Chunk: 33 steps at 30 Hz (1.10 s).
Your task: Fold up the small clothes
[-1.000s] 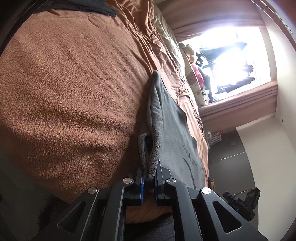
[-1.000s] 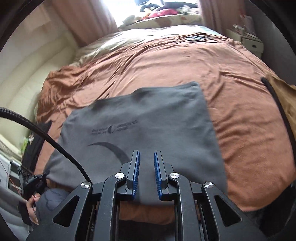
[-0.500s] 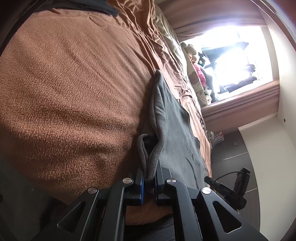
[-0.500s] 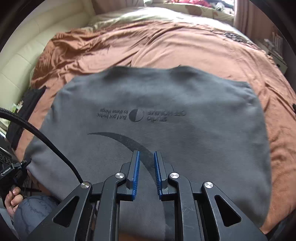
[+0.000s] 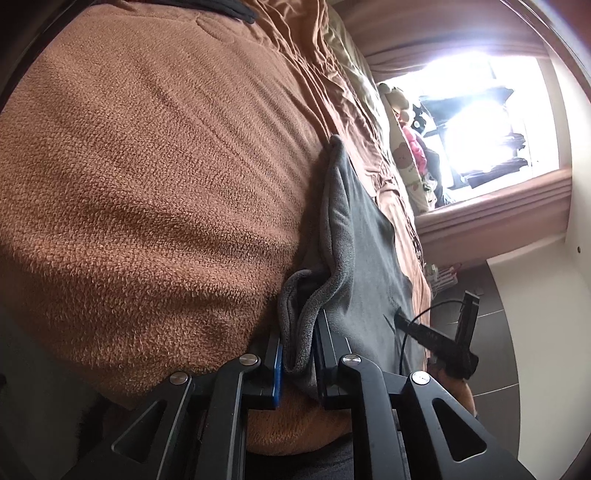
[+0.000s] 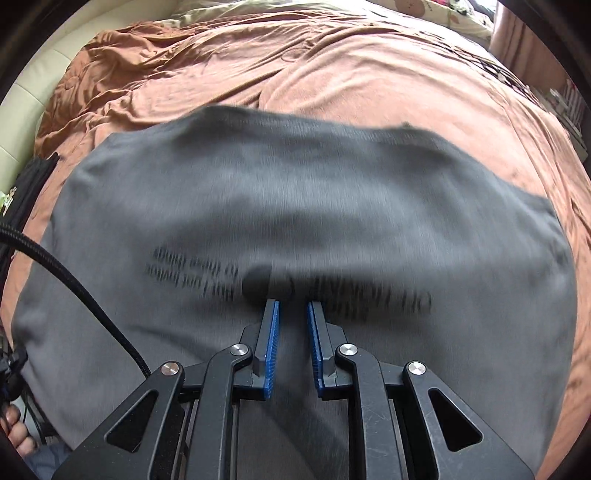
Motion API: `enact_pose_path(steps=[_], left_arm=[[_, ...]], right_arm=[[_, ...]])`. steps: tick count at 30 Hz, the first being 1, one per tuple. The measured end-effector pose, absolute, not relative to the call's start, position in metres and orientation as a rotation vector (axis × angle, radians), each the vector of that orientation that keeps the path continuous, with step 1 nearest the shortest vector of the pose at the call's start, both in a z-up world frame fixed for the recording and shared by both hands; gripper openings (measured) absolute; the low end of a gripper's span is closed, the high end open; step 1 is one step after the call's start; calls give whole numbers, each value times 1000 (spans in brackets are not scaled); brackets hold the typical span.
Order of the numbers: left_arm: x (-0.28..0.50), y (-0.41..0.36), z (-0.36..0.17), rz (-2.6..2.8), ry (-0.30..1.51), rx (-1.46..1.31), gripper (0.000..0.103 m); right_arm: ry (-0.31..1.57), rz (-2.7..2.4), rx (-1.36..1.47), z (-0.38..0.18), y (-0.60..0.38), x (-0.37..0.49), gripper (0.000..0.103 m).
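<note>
Right gripper (image 6: 291, 343) has moved in over the grey T-shirt (image 6: 295, 206), fingers apart, empty (blurred). Left gripper (image 5: 299, 354) clamps the shirt's edge at the bed's (image 5: 147, 184) near edge; keep tension, fold evenly.

A home bedroom. A wide bed spread with a rumpled rust-brown blanket (image 6: 369, 81), fleecy up close in the left wrist view (image 5: 147, 166). A pale floral quilt (image 6: 332, 7) bunched at the far end, a cream padded headboard (image 6: 22, 85) along one side. Soft toys and a bear-print pillow (image 5: 408, 162) heaped by a bright window (image 5: 476, 110) framed by pinkish-brown curtains (image 5: 495, 206). Dark floor tiles (image 5: 487, 295) and a white wall (image 5: 546, 332) past the bed's edge. A grey printed garment (image 6: 295, 192) spread flat on the covers.
</note>
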<state>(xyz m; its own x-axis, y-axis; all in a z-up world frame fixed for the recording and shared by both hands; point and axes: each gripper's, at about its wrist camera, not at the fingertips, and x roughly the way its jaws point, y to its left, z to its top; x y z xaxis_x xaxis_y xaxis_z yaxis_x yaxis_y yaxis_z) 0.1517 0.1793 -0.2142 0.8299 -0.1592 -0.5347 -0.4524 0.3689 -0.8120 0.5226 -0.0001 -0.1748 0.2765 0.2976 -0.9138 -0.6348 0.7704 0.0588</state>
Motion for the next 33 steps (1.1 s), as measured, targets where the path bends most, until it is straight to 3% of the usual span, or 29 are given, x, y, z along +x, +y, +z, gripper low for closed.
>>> enact_pose_path(steps=[33], left_arm=[[150,172,-215,208,595,-1205,14]], right_arm=[[1153,563,-370,-192,80,627,10]])
